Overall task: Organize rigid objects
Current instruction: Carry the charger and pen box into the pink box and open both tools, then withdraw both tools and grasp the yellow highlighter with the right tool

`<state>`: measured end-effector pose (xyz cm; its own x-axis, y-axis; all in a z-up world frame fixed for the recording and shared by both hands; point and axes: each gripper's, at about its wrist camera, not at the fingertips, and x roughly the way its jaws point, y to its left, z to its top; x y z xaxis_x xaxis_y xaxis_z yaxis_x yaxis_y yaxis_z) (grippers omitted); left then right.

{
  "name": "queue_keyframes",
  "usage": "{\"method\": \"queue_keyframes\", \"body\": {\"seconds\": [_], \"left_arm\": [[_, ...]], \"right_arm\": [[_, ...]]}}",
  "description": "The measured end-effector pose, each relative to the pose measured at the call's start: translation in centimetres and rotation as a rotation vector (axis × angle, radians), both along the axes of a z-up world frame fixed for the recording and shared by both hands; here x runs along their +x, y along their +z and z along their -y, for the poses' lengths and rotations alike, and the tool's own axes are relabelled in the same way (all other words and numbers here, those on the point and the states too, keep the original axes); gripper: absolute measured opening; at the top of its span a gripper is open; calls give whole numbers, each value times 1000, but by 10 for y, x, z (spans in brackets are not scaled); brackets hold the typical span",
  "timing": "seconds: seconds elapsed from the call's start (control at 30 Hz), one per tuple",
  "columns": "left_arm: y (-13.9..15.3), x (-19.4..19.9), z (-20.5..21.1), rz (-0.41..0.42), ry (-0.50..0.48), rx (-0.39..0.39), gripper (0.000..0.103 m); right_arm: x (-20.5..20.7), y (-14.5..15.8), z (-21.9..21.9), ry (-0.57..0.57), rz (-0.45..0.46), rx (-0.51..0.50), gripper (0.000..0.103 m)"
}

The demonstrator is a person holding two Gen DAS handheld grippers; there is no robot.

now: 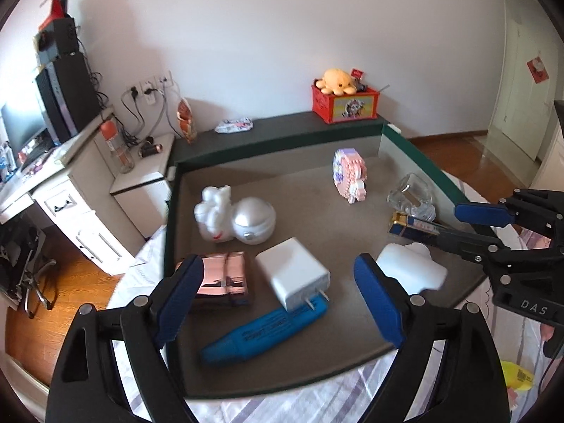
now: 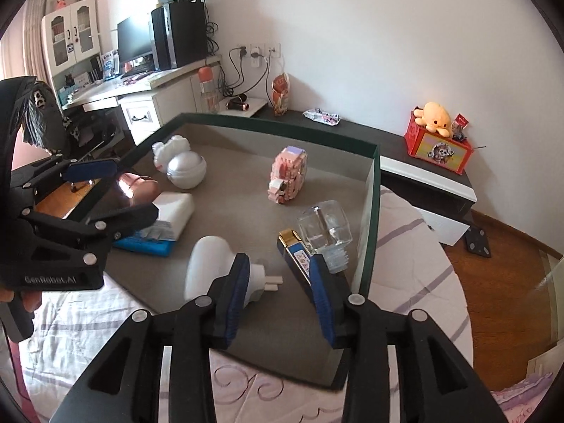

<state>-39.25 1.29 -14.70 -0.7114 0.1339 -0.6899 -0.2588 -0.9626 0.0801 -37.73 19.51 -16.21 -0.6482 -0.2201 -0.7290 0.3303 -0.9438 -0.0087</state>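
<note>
A grey-floored tray with dark green walls lies on a bed. My left gripper is open wide over its near edge. A white charger rests on a blue marker between the jaws, untouched, and a pink foil box lies by the left finger. My right gripper is open. A white plug-in device lies at its left finger and a blue-and-gold box at its right finger; neither is pinched. A glass bottle lies beyond.
A white bunny figure, a silver ball and a pink block figure stand farther back in the tray. A red crate with an orange plush sits on the dark shelf behind. Desk and cabinets stand left, wooden floor right.
</note>
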Motion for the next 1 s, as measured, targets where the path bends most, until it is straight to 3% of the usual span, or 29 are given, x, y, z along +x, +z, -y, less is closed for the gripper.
{"method": "queue_keyframes", "body": {"seconds": [0.27, 0.37, 0.6, 0.83, 1.0], "left_arm": [[33, 56, 23, -94, 44, -11, 97], [44, 84, 31, -132, 71, -20, 100], [61, 160, 56, -197, 107, 1, 103], [53, 227, 74, -193, 138, 53, 103], [37, 248, 75, -154, 132, 53, 103]], "right_arm": [[48, 31, -2, 9, -56, -18, 39], [74, 44, -3, 14, -83, -29, 47], [147, 65, -14, 5, -145, -42, 53], [210, 54, -29, -45, -155, -14, 55], [220, 16, -38, -30, -38, -12, 55]]}}
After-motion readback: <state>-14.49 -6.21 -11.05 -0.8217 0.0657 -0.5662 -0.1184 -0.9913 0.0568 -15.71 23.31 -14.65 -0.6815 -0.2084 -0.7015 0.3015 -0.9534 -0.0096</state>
